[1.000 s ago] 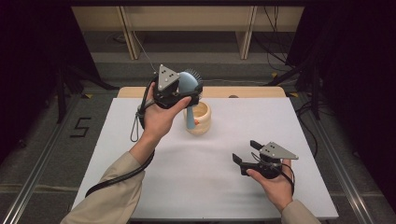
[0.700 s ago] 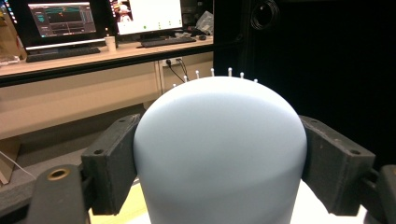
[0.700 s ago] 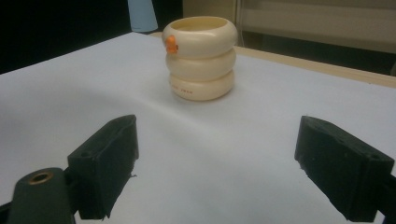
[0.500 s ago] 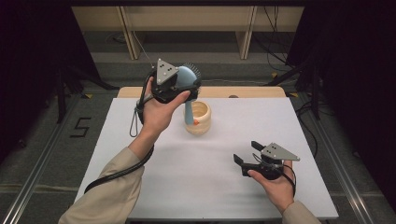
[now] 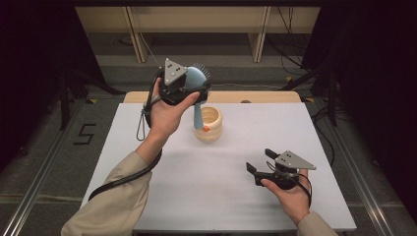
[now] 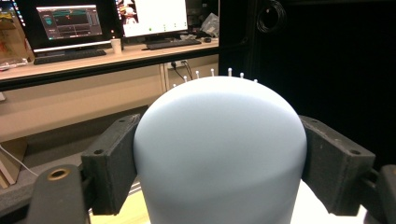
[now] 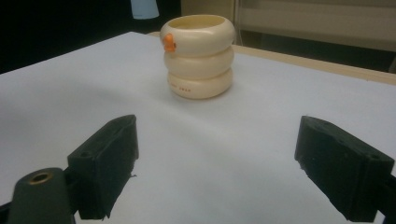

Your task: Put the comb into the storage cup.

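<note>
My left gripper (image 5: pixel 199 87) is raised above the back of the table, shut on the round head of a light blue hairbrush (image 5: pixel 195 77). In the left gripper view the brush head (image 6: pixel 219 154) sits pinched between both black pads, with white bristle tips showing past its top. The brush handle (image 5: pixel 198 117) hangs down beside the left rim of a cream ringed cup (image 5: pixel 210 125) with an orange mark, and its tip (image 7: pixel 142 8) hovers clear of the cup (image 7: pixel 198 56). My right gripper (image 5: pixel 259 161) rests low at the front right, open and empty (image 7: pixel 229 172), aimed at the cup.
A white board (image 5: pixel 196 196) covers the table, with a wooden edge (image 5: pixel 265 97) behind it. Dark floor and shelving legs lie beyond. A desk with monitors (image 6: pixel 70 23) shows far off in the left gripper view.
The left hand has lifted the brush slightly up and to the left, so the handle sits higher by the cup. The right hand has stayed still.
</note>
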`<state>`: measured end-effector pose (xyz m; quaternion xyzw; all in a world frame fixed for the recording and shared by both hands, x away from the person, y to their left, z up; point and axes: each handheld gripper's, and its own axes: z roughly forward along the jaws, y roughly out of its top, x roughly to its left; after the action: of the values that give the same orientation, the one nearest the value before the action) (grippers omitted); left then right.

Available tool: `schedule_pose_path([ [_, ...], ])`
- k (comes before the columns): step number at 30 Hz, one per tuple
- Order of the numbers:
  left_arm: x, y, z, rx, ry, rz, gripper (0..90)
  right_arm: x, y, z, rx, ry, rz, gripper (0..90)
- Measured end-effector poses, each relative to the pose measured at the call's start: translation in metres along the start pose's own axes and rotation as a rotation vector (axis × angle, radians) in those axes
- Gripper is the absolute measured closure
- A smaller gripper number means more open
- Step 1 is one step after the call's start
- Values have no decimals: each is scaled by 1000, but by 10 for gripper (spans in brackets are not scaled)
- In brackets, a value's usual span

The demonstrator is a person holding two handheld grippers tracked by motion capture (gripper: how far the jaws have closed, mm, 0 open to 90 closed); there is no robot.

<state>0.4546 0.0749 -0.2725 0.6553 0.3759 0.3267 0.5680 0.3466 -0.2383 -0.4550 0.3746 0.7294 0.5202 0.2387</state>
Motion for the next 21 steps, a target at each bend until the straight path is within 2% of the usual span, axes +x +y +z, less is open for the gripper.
schedule_pose_path([
  [9,3,1,3,-4,4,-8,197,-1,0,-4,-3,-5,1,138],
  [11,4,2,4,-13,7,5,197,-2,-1,-4,0,-7,7,139],
  [12,3,2,4,-6,5,-7,197,-2,-1,-4,2,-6,3,139],
  [19,4,5,7,-7,6,-8,197,-2,-2,-4,2,-5,1,138],
  [20,5,6,8,-15,7,4,197,-2,-2,-4,0,-5,3,138],
  [21,4,6,8,-8,5,-4,197,-2,-2,-4,-2,-6,5,139],
])
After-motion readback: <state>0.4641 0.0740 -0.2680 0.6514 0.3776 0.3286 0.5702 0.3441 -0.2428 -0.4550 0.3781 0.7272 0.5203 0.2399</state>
